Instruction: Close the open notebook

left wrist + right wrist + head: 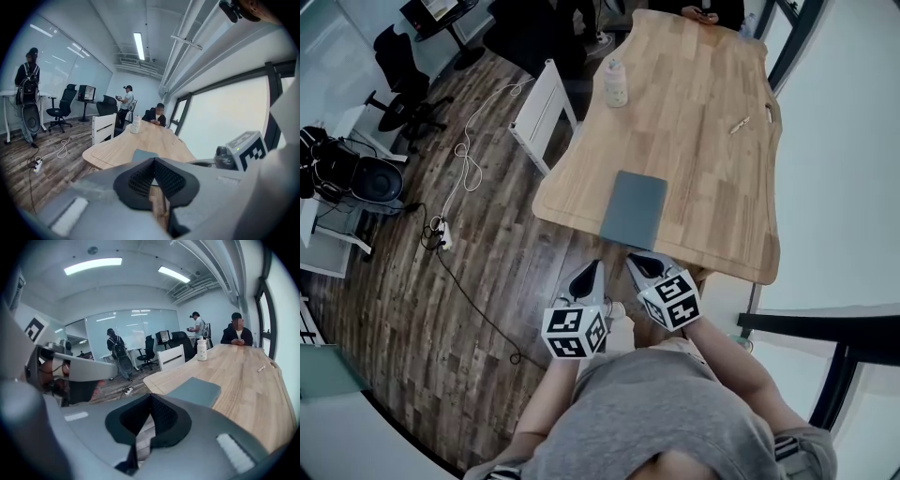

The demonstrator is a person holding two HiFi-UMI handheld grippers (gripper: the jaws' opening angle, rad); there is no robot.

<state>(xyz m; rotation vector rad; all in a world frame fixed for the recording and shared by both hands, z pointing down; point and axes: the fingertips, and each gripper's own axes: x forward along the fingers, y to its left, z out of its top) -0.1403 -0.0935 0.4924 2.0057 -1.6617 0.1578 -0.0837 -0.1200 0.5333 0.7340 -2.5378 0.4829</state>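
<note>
Found notebook (634, 209) closed, grey cover up, flat at near edge of wood table (703, 141). Held L gripper (589, 274) clenched, nothing betw. jaws, off table just near of notebook. Held R gripper (639, 262) clenched too, empty, just right of L. Noted bottle (616, 82) far left, pen (739, 125) far right.

A long light-wood bench (694, 150) with rounded corners and visible plank grain runs from the lower middle of the frame up to its top edge. A grey-blue rectangular notebook (634, 209) lies shut and flat at the bench's lower edge, left of centre. A pale plastic bottle (616, 82) stands upright near the upper left edge. A small pale pen-like stick (739, 125) lies toward the upper right, well apart from both
</note>
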